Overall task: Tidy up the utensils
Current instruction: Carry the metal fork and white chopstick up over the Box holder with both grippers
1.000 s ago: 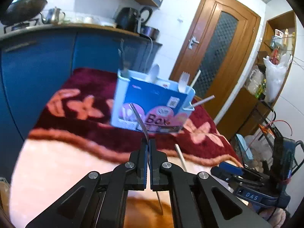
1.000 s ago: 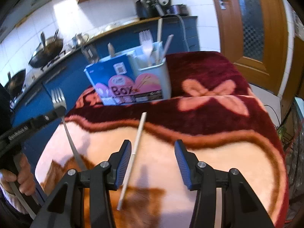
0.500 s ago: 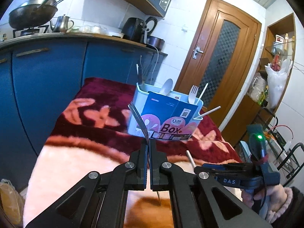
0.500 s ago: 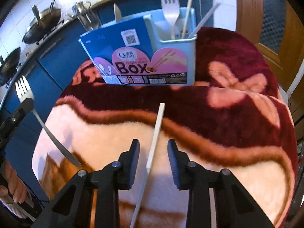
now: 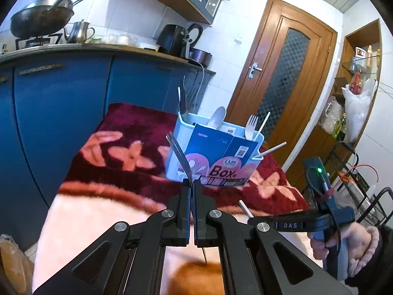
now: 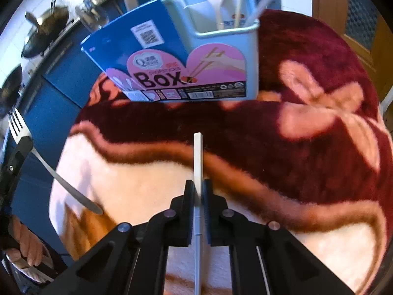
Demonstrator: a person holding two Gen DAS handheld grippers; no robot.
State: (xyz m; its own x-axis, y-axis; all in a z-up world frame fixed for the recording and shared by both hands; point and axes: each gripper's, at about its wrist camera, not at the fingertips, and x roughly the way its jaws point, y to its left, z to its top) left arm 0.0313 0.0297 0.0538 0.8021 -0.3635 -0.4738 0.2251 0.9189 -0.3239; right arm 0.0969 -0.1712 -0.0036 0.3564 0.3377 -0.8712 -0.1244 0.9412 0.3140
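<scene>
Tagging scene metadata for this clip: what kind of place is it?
Most likely a home kitchen: a wok and kettle sit on a stove atop blue cabinets, with a blanket-covered table in front holding a utensil box.

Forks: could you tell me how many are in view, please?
2: a metal fork clamped in the left gripper, and a white fork standing in the utensil box. Others may be hidden inside.
</scene>
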